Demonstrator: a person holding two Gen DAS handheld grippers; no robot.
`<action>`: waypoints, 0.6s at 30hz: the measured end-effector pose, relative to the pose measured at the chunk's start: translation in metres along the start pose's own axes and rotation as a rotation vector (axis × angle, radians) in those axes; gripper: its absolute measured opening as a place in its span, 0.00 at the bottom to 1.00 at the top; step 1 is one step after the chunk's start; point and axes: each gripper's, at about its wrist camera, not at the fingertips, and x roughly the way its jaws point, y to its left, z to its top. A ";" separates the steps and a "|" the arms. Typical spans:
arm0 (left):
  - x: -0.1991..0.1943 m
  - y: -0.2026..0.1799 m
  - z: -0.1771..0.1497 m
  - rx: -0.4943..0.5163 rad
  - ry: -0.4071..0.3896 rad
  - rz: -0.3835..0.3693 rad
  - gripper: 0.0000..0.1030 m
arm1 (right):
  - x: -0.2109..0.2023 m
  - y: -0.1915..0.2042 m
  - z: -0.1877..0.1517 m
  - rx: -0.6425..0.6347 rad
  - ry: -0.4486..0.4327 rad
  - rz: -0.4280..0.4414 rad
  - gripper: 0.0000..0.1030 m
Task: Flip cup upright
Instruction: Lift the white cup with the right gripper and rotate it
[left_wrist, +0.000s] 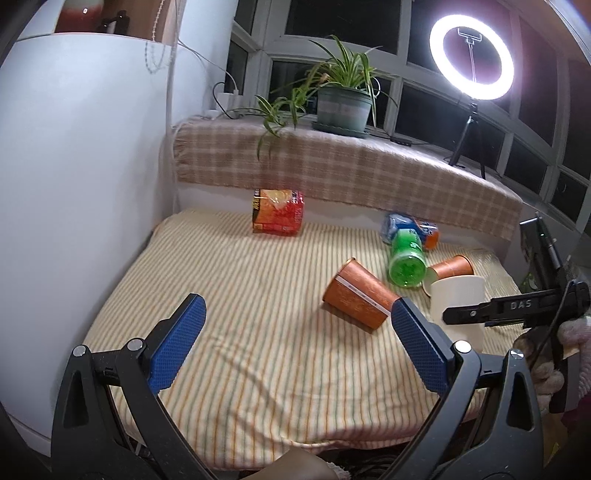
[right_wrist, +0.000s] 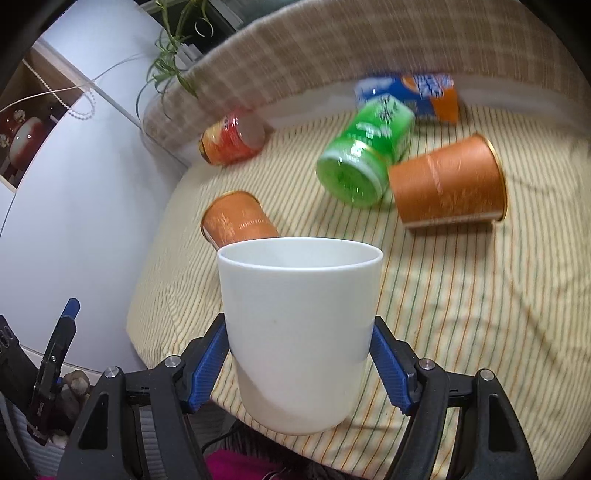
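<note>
White cup (right_wrist: 299, 332) upright, mouth up, pinched between right gripper (right_wrist: 299, 363) jaws over striped tabletop (right_wrist: 461, 314) near edge. Left gripper (left_wrist: 295, 347) jaws spread, empty. Orange cups lie tipped.

White cup (right_wrist: 299, 332) upright, mouth up, clamped in right claw (right_wrist: 300, 363).

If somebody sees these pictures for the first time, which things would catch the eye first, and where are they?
First, the white cup, held mouth up between the blue pads of the right tool over the near edge of the striped cloth. Next, the bright ring light at the window, top right. Then the green can lying between two tipped orange cups.
</note>
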 end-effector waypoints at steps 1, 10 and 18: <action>0.001 0.000 0.000 -0.001 0.004 -0.004 0.99 | 0.002 -0.001 -0.001 0.004 0.015 0.003 0.73; 0.008 -0.004 -0.003 -0.015 0.050 -0.045 0.99 | 0.025 -0.016 0.008 0.068 0.056 0.037 0.74; 0.021 -0.007 -0.003 -0.048 0.100 -0.091 0.99 | 0.034 -0.020 0.014 0.081 0.065 0.041 0.75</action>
